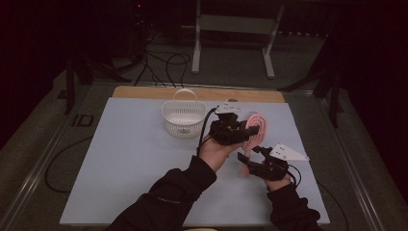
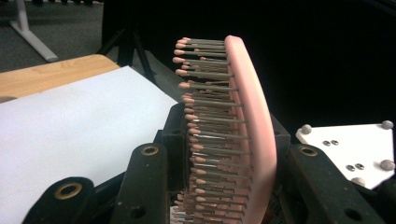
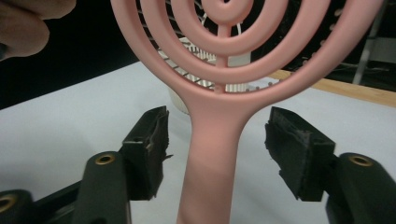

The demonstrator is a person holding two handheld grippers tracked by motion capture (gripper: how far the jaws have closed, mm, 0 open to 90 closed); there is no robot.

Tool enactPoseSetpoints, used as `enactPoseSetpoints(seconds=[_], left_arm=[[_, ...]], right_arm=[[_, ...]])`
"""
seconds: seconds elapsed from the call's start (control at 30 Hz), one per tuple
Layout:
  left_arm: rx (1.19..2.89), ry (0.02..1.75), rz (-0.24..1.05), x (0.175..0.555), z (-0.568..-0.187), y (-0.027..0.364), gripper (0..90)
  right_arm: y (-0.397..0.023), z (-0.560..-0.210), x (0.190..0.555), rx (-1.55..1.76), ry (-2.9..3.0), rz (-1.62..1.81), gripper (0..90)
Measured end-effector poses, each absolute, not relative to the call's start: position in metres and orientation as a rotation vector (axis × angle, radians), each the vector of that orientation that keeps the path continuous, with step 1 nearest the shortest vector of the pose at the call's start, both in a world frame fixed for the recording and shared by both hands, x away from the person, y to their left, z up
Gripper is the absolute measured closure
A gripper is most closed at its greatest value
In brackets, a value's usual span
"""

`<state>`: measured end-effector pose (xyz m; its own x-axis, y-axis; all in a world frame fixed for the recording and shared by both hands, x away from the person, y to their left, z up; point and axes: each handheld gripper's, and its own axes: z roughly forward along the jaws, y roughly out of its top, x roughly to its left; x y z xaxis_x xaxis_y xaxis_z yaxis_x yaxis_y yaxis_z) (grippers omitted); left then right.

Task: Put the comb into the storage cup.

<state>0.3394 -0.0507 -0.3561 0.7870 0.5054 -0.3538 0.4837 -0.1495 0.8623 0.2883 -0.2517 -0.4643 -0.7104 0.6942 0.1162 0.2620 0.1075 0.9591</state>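
The left claw [image 1: 239,129] is clamping the head of a pink hairbrush [image 1: 255,129], one jaw pressing into the bristles [image 2: 210,121], the other against the curved back, and is holding it up off the bench [image 1: 130,159]. The right claw [image 1: 250,161] is standing open around the brush's handle [image 3: 212,154], its pads [image 3: 299,156] apart from it on both sides.

The brush is looking light and stiff: smooth moulded plastic, its back a set of open concentric rings, its face a field of thin grey pins with rounded pink tips. The pins are likely giving way under pressure, so a grip across them may be creeping; the plain, thick handle seems the surer hold, though its smooth skin could slip.

Left of the brush and farther from the person, a white slotted plastic basket [image 1: 184,118] with a hoop handle is standing on the pale, matte bench.
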Motion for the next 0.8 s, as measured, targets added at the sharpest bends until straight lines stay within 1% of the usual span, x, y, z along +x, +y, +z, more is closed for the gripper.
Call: enactPoseSetpoints(seconds=[0.17, 0.23, 0.3, 0.33, 0.8], left_arm=[[1.783, 0.746, 0.035, 0.339, -0.352, -0.05, 65.4], [1.786, 0.741, 0.048, 0.339, -0.35, -0.048, 65.4], [1.787, 0.735, 0.05, 0.339, -0.348, -0.047, 65.4], [1.788, 0.73, 0.058, 0.339, -0.346, -0.046, 65.5], [1.784, 0.713, 0.14, 0.343, -0.333, -0.028, 65.7]], right_arm=[[-0.252, -0.465, 0.289, 0.962, 2.028, 1.642, 23.0], [-0.252, -0.465, 0.289, 0.96, 2.049, 1.658, 13.9], [-0.252, -0.467, 0.289, 0.947, 2.066, 1.668, 12.4], [-0.252, -0.467, 0.289, 0.945, 2.07, 1.681, 9.6], [-0.252, -0.471, 0.289, 0.885, 2.137, 1.699, 9.9]])
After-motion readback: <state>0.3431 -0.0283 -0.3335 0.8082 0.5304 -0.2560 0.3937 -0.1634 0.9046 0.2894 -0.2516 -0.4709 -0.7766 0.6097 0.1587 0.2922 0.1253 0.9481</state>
